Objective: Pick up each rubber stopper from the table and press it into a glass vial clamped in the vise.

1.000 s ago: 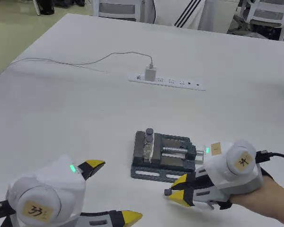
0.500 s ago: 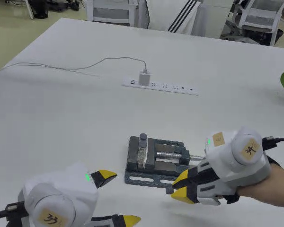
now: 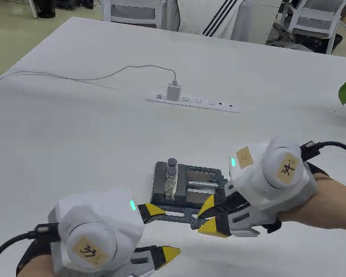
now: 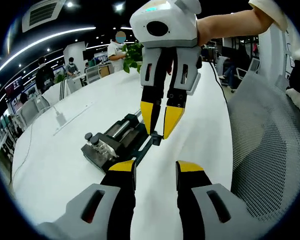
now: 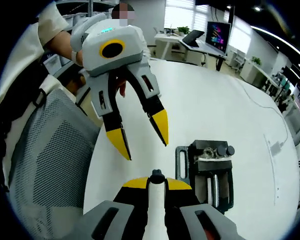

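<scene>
My right tongs (image 5: 157, 183) are pinched down narrow on a small dark rubber stopper (image 5: 157, 174), which pokes out just past the yellow tips. I hold it above the counter (image 3: 75, 133), just beside the near side of the vise (image 3: 191, 191) and not touching it. My left tongs (image 3: 161, 231) are spread wide and empty, hovering over the counter's near edge. Their tips point toward the right tongs, close but apart.

The vise stands in the near middle of the counter, its screw running toward my right. The glass vials (image 3: 171, 184) are clamped upright at its left end, with two dark seated stoppers (image 3: 172, 164) on top.

Left of the vise and beyond it, open white counter runs to a power strip (image 3: 194, 103) well apart toward the far edge. A charger (image 3: 173, 91) is plugged into it, and its cable (image 3: 75, 77) trails toward the left edge. A mesh chair back (image 4: 265, 150) sits against the near edge.

Each tongs body carries a tan sticker with a handwritten number. The left sticker (image 3: 91, 251) looks like 33 and the right sticker (image 3: 286, 169) like 34, though I can't read either for certain
</scene>
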### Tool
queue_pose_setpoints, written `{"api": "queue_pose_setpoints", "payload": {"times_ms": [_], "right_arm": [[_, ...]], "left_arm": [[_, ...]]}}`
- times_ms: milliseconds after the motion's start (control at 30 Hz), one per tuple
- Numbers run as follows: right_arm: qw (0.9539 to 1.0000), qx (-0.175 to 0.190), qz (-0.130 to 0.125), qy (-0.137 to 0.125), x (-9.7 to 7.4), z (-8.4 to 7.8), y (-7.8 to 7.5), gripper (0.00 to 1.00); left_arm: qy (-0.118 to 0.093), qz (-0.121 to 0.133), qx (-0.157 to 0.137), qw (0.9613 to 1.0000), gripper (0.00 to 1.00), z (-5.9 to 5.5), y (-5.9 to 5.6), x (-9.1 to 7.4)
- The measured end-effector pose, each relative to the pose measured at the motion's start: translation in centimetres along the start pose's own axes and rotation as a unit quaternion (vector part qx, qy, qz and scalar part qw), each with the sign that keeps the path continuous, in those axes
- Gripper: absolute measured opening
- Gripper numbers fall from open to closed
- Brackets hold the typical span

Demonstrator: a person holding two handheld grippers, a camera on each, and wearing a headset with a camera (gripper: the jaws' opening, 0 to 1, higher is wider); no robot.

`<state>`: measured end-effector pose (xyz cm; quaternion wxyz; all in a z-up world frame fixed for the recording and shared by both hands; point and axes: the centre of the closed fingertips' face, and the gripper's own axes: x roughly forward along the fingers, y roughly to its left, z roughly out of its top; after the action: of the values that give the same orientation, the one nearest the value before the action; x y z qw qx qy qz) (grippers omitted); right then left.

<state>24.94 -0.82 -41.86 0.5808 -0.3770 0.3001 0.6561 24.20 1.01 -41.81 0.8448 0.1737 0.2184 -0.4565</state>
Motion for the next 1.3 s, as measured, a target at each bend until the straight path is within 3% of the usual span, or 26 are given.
{"api": "queue_pose_setpoints", "payload": {"times_ms": [200, 433, 1067, 1300], "right_arm": [[0.9993, -0.032, 0.016, 0.007, 0.2, 0.9, 0.8, 0.06], [0.9970, -0.067, 0.024, 0.029, 0.5, 1.0, 1.3, 0.06], [0.9933, -0.095, 0.051, 0.041, 0.9, 1.1, 2.7, 0.06], [0.9930, -0.097, 0.054, 0.041, 0.8, 1.1, 2.9, 0.06]], "left_arm": [[0.003, -0.009, 0.025, 0.9996, 0.23, 0.5, -0.2, 0.4], [0.004, -0.024, 0.024, 0.9994, 0.15, 0.9, -0.4, 0.5], [0.019, -0.056, 0.024, 0.9980, 0.05, 0.3, -1.9, 0.9], [0.016, -0.063, 0.003, 0.9979, 0.04, 0.2, -2.1, 0.9]]}}
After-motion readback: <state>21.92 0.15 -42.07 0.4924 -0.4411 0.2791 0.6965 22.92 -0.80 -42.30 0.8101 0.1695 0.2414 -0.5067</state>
